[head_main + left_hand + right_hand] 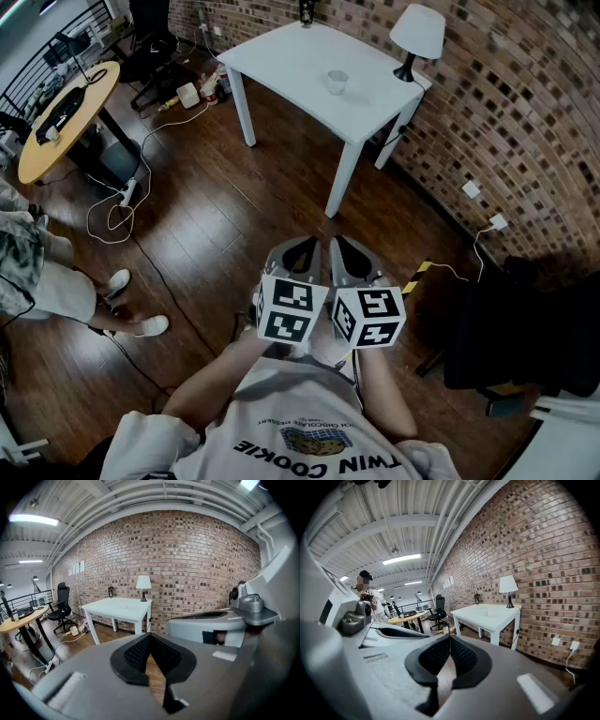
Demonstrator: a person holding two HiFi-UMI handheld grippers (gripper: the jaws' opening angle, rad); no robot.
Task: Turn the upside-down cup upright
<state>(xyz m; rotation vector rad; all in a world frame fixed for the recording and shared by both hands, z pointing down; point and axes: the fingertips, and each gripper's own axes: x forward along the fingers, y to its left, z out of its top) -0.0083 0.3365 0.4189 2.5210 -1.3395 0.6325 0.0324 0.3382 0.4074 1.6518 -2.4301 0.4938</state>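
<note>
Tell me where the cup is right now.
In the head view the cup stands on the white table at top centre, just left of the lamp by the brick wall.

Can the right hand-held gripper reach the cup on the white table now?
Probably not yet: the right hand-held gripper sits near the person's body, well across the floor from the cup on the white table. Nothing blocks the path.
</note>
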